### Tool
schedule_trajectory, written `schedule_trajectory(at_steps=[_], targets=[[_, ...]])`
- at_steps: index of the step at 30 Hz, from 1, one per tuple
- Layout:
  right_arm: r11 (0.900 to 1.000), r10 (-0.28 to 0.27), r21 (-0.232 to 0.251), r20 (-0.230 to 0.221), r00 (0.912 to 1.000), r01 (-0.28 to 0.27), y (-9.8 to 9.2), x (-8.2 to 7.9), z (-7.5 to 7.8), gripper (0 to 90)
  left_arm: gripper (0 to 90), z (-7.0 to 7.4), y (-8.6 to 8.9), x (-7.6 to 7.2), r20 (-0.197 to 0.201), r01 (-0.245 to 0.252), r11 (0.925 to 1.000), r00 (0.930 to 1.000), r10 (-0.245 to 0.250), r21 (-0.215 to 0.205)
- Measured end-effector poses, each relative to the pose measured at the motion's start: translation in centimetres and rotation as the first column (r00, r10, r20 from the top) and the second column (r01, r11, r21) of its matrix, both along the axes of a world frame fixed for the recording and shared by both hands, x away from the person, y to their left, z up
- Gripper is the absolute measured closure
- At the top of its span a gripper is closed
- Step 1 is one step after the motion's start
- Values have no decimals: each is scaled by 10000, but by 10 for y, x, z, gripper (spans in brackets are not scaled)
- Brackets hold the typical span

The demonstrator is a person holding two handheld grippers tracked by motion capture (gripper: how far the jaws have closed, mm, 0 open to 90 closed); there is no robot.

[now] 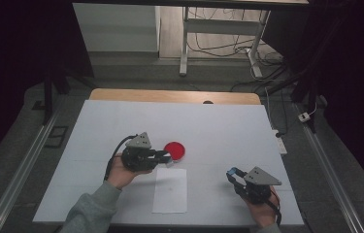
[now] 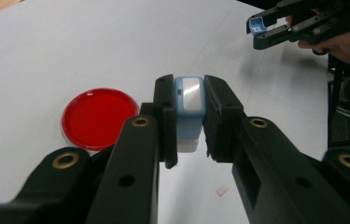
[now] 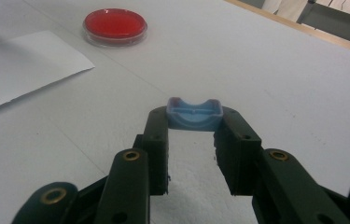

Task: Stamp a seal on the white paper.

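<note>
Left claw [image 2: 189, 119] clamped on blue stamp [image 2: 190, 100] (beside red dish [image 2: 99, 116]), right claw [image 3: 195, 126] on blue cap [image 3: 194, 113].

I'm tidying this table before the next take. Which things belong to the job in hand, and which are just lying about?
In use:
- blue and white stamp, clamped in the left gripper
- blue cap, clamped in the right gripper
- red ink pad, beside the stamp
- white paper sheet

Lying about:
- white power strip off the table's right edge
</note>
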State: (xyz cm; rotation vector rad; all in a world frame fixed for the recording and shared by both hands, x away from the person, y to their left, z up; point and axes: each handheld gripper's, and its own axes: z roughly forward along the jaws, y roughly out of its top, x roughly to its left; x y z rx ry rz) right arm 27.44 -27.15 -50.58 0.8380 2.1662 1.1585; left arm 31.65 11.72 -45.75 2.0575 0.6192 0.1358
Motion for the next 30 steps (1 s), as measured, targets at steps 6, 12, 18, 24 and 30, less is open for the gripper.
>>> schedule_trajectory(at_steps=[6, 12, 18, 24, 30], targets=[[10000, -22, 32, -26, 10000, 22, -1, 0, 0, 657, 759, -1, -1, -3, -41, 121, 9999, 9999, -121, 27], [10000, -2, 28, 26, 10000, 2, -1, 0, 0, 657, 759, -1, -3, -9, -45, 299, 9995, 9995, -299, 79], [10000, 11, -9, 27, 10000, -11, -1, 0, 0, 658, 759, -3, -7, -14, -144, 454, 9990, 9989, -454, 55], [10000, -11, 17, 31, 10000, 11, -1, 0, 0, 658, 760, -2, -12, -21, -136, 714, 9974, 9974, -712, 91], [10000, -27, 14, 30, 10000, 27, -1, 0, 0, 658, 759, -3, -16, -26, -122, 918, 9956, 9957, -916, 187]])
